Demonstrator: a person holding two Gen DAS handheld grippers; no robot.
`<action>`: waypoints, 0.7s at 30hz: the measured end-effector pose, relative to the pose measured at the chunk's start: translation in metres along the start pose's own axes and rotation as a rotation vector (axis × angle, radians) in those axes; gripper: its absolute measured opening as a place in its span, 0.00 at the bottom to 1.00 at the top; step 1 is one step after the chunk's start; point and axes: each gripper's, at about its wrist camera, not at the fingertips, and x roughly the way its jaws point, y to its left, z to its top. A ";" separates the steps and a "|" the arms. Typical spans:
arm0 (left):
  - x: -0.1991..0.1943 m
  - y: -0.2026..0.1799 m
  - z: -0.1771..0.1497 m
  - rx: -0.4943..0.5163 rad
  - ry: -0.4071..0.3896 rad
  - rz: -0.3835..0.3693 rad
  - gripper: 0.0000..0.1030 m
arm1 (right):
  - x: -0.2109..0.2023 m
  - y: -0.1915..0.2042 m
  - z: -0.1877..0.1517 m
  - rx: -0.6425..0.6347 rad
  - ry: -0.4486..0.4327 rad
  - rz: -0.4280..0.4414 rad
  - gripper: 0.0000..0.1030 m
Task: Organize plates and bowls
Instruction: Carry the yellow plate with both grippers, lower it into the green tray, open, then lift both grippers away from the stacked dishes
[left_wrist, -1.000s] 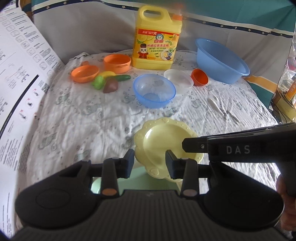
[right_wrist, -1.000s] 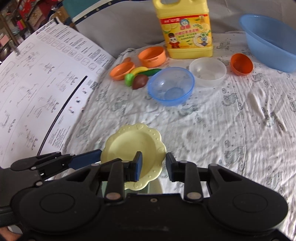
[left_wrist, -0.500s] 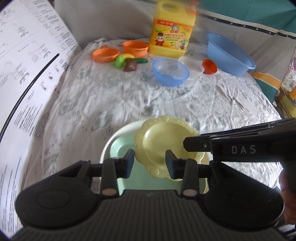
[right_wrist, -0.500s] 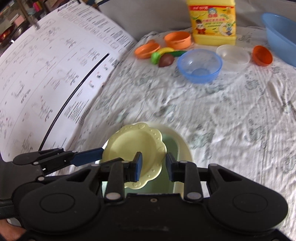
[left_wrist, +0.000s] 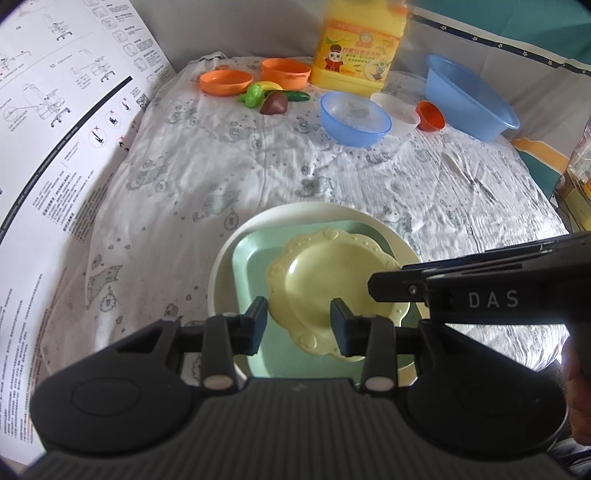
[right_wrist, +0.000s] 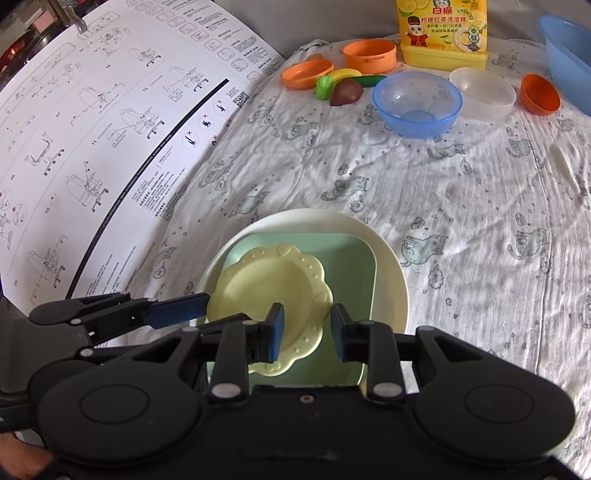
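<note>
Left tool (left_wrist: 298, 325) hangs with jaws wide, holding nothing, over the yellow scalloped plate (left_wrist: 332, 284); that plate sits on the green square plate (left_wrist: 251, 254) inside the white round plate (left_wrist: 310, 214) at the near edge of the bed. Right tool (right_wrist: 307, 332) is equally wide and empty. Stacking plates looks done; next, reach for the blue bowl (right_wrist: 417, 101) at the far edge

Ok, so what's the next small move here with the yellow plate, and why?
Probably back the left hand-held gripper and right hand-held gripper away from the stack. The yellow plate looks settled on the green plate, which sits in the white plate, and both jaws stand open, gripping nothing. The blue bowl is not yet sorted.
</note>
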 end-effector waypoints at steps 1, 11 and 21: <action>0.001 0.000 0.000 0.001 0.001 -0.001 0.35 | 0.001 0.000 0.000 0.000 0.001 -0.002 0.28; 0.009 0.004 -0.001 -0.007 0.016 -0.009 0.35 | 0.008 0.000 0.000 0.004 0.019 -0.008 0.28; -0.002 0.009 0.002 -0.037 -0.038 0.029 0.96 | -0.003 -0.002 0.007 -0.006 -0.043 -0.011 0.86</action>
